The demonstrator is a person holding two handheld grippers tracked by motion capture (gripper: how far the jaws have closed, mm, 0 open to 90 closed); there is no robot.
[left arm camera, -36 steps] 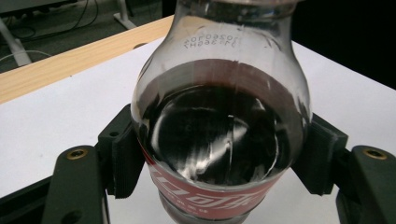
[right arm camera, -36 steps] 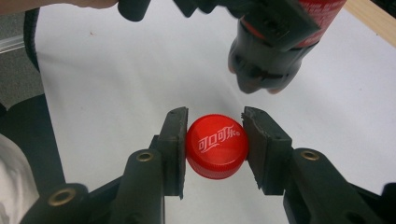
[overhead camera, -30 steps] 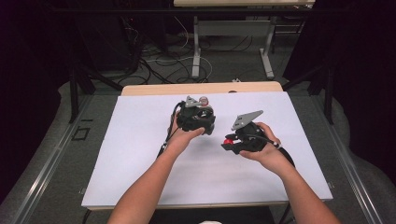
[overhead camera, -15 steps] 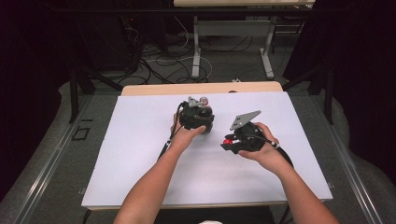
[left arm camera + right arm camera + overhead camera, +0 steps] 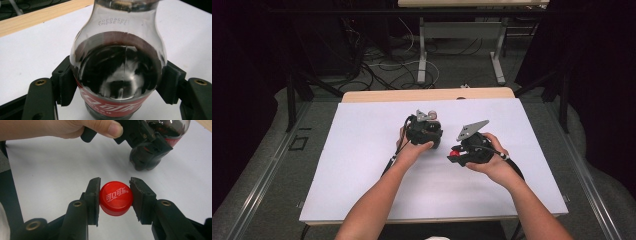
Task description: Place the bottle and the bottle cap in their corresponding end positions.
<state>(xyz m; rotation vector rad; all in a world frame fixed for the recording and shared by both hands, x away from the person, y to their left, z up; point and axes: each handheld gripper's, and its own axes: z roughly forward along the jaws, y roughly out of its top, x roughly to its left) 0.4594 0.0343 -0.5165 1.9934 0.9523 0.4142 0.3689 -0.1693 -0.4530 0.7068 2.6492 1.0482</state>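
Note:
A clear plastic cola bottle (image 5: 117, 70) with a red label and dark drink stands on the white table top (image 5: 362, 165). My left gripper (image 5: 117, 83) is shut on its lower body, one pad (image 5: 65, 82) on each side. In the high view this gripper (image 5: 424, 131) is near the table's middle. The bottle's top runs out of the left gripper view. My right gripper (image 5: 115, 198) is shut on a red bottle cap (image 5: 115, 198), held just above the table. It sits to the right of the bottle (image 5: 150, 157), near its base, and a short way apart from it.
The white sheet covers most of a wooden table, whose far edge (image 5: 427, 94) shows bare wood. Beyond it are cables and metal table legs (image 5: 422, 50) on the floor. The person's forearms (image 5: 377, 205) come in from the bottom.

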